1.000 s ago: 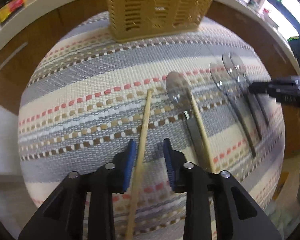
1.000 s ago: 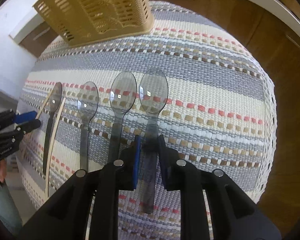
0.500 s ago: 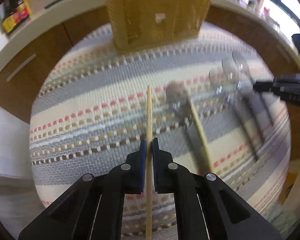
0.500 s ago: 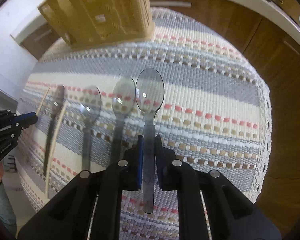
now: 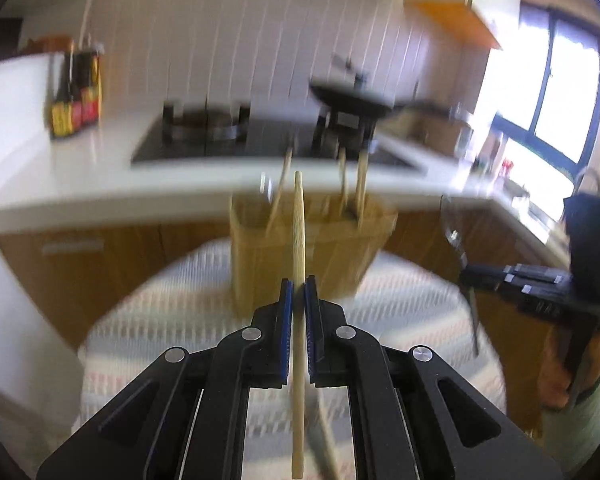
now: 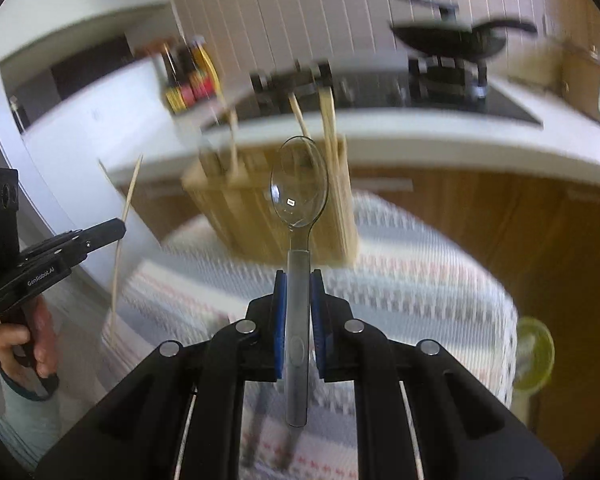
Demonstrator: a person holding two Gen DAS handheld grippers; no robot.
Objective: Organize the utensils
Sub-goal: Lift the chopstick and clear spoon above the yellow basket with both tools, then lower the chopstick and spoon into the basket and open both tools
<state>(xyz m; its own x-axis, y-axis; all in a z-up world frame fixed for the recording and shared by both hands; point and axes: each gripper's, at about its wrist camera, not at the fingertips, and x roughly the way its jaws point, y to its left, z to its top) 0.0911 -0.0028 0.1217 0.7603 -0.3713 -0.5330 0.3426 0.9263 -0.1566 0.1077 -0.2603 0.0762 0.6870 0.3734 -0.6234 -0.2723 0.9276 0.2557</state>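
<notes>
In the upper part of your left view, a black frying pan (image 5: 350, 98) sits on the stove (image 5: 260, 138), which is set into the white counter (image 5: 80, 184). Sauce bottles (image 5: 76, 92) stand at upper left, a bright window (image 5: 540, 92) at right.

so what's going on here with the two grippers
A person is sorting utensils, a gripper in each hand. The left gripper is shut on a thin wooden chopstick; the right gripper is shut on a clear plastic spoon by its handle. Both are held up off the striped woven mat, facing the tan slotted utensil basket, which already holds a few wooden sticks.
</notes>
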